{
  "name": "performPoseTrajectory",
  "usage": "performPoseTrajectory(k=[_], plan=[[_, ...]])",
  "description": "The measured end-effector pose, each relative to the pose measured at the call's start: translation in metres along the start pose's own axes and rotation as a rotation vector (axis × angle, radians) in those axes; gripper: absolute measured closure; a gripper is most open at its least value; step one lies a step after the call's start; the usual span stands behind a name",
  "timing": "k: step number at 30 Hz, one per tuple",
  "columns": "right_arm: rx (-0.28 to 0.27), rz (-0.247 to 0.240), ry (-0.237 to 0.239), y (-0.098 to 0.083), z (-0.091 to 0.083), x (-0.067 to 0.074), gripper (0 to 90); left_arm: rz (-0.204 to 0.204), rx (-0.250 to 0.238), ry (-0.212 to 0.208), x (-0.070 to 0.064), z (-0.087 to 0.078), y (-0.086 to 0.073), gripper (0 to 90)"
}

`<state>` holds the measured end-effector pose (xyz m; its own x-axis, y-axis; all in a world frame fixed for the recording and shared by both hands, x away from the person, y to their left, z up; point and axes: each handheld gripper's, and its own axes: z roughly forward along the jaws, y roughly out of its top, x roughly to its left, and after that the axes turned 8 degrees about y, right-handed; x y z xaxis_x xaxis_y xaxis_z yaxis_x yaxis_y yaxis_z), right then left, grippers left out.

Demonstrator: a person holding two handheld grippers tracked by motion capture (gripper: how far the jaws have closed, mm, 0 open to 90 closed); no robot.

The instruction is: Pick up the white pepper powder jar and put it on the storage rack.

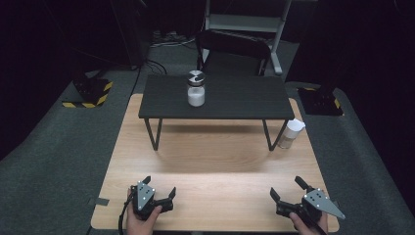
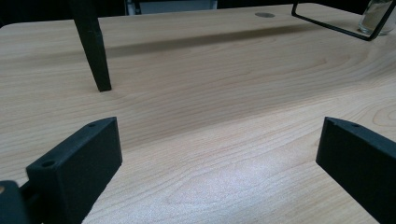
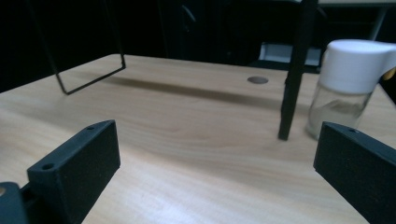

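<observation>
Nearest the lens, at the front edge of the wooden table (image 1: 215, 171), sits my left gripper (image 1: 160, 188), its jaws spread wide with nothing between them and bare wood showing through the gap in the left gripper view. My left hand (image 1: 142, 221) wraps its body from below. Across the same edge my right gripper (image 1: 286, 188) is spread just as wide and grips nothing; my right hand (image 1: 308, 223) holds it (the grey three-cornered plate rides on top).

Farther back stands a small black bench table (image 1: 213, 98) on thin metal legs, set on the wooden top. On it, toward its middle and upright, is a clear jar of white powder (image 1: 195, 89) with a silver-and-black lid. At the right, down on the wood just beside the bench's right front leg, stands a glass shaker with a white cap (image 1: 290, 133); in the right gripper view it sits ahead of my right jaw, well apart from it.

I can read no label or writing on either container.
</observation>
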<state>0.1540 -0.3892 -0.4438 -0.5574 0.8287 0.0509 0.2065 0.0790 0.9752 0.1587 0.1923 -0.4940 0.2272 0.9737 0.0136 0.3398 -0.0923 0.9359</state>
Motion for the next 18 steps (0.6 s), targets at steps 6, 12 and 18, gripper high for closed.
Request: performPoseTrajectory(k=[6,12,18], plan=[[-0.02,-0.002,-0.049,0.018,0.004,-0.006,0.4,0.0,0.001,-0.003,0.0,0.001,0.0,0.6],[-0.019,0.003,-0.094,0.034,0.02,-0.016,0.3,-0.003,0.0,-0.008,0.001,0.001,0.0,0.6],[0.015,0.005,-0.147,0.042,0.044,-0.029,0.4,-0.027,0.001,-0.017,0.005,0.002,0.0,0.6]])
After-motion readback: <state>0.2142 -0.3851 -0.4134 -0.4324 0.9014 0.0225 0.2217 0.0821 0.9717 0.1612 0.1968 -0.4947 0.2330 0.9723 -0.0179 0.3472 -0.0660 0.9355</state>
